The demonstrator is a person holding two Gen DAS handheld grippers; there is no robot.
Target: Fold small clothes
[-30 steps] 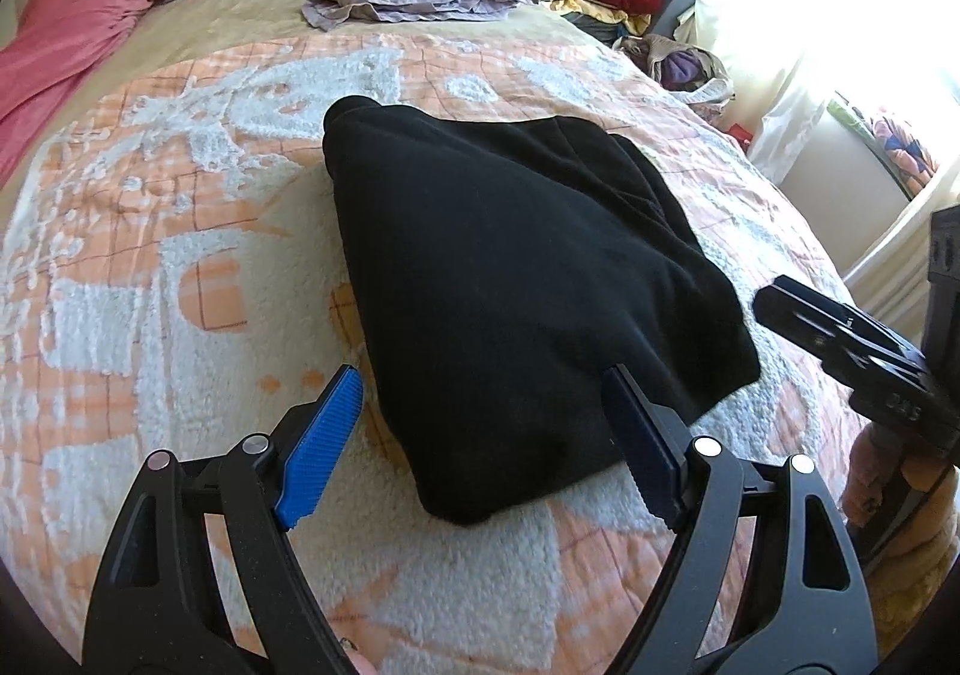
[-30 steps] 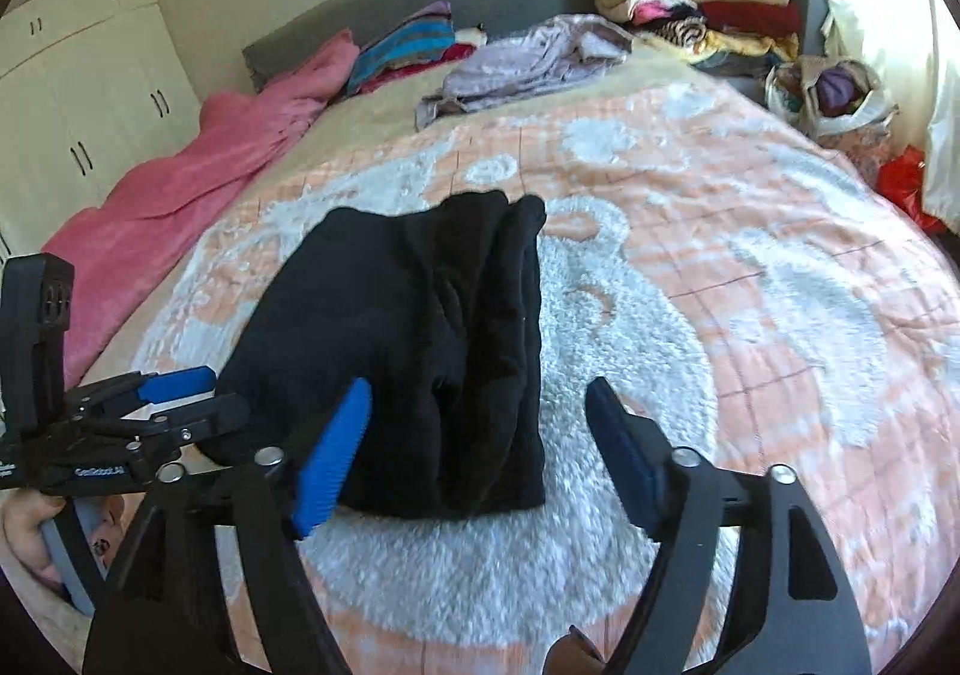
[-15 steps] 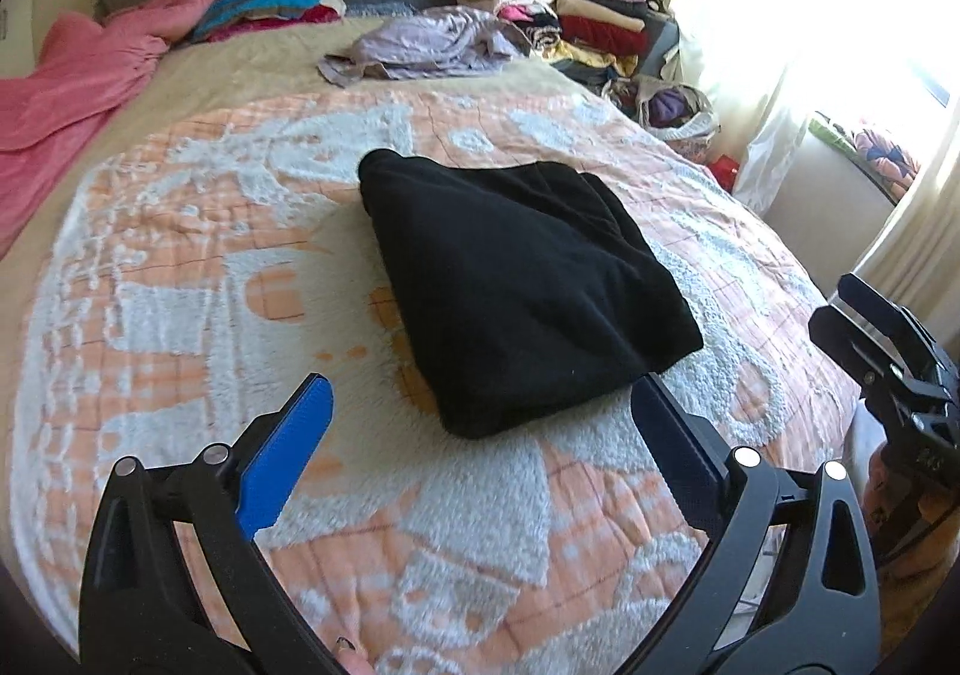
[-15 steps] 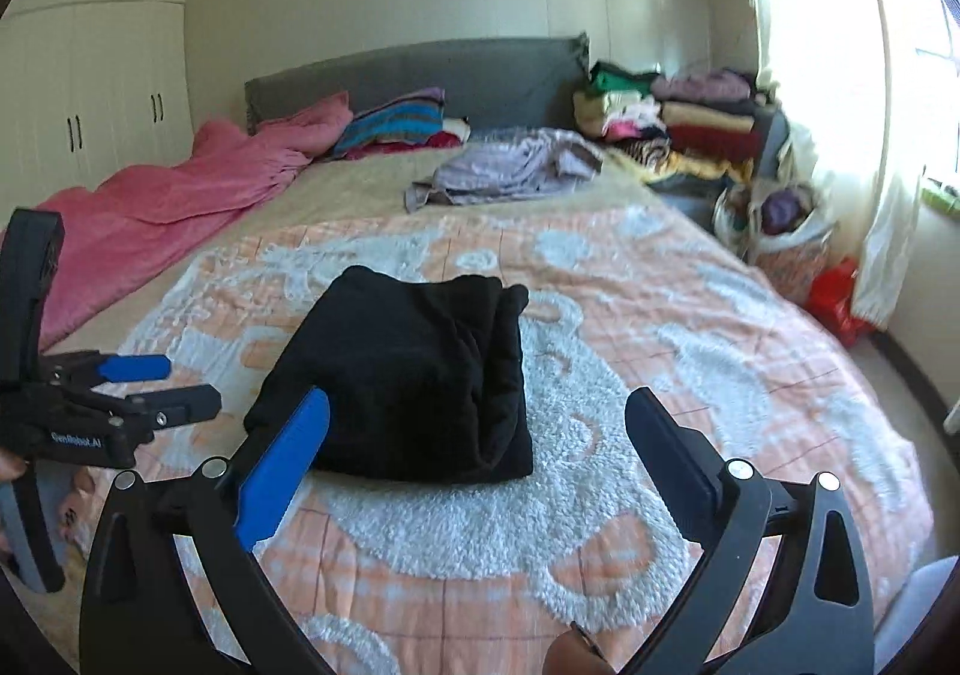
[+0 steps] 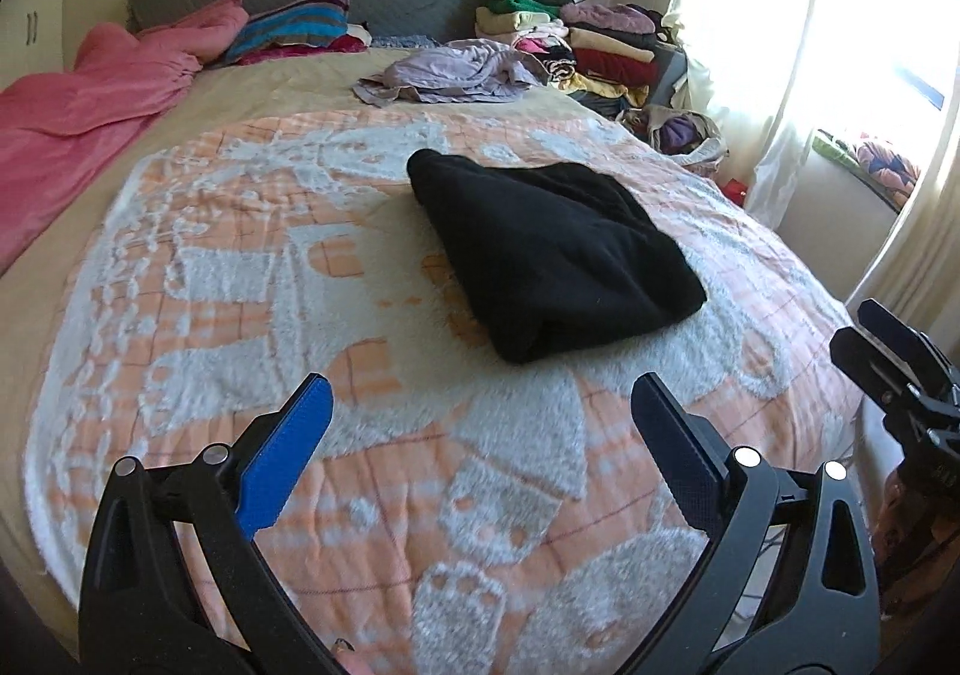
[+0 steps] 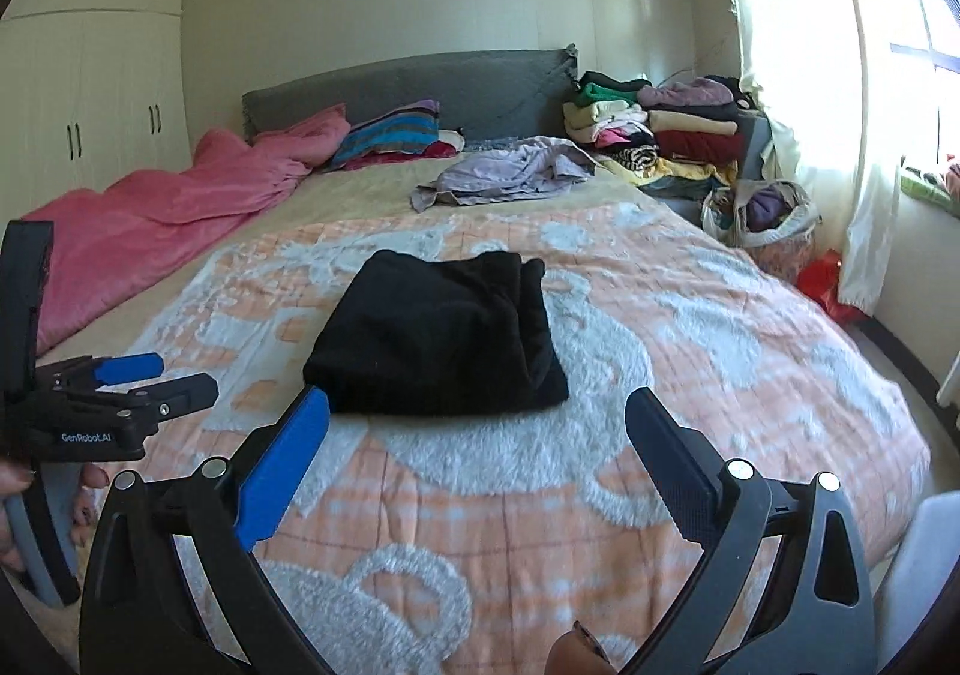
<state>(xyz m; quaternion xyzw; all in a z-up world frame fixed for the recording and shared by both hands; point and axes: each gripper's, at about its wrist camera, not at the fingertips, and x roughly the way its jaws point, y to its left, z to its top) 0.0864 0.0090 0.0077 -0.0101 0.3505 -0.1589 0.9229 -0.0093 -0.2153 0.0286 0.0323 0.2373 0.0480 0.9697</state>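
The bed (image 5: 198, 315), under an orange-and-white fleecy blanket (image 5: 510, 495), carries a folded black garment (image 5: 558, 255) lying ahead of both tongs. Farther beyond it lies a crumpled lilac garment (image 5: 456, 75). A pink quilt (image 5: 90, 117) lies far left, with striped folded bedding (image 5: 294, 27) by the headboard.

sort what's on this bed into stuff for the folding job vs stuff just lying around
For the job:
- folded black garment
- crumpled lilac garment, probably next

Just lying about:
- pink blanket
- striped pillow
- stacked clothes
- bag by the curtain
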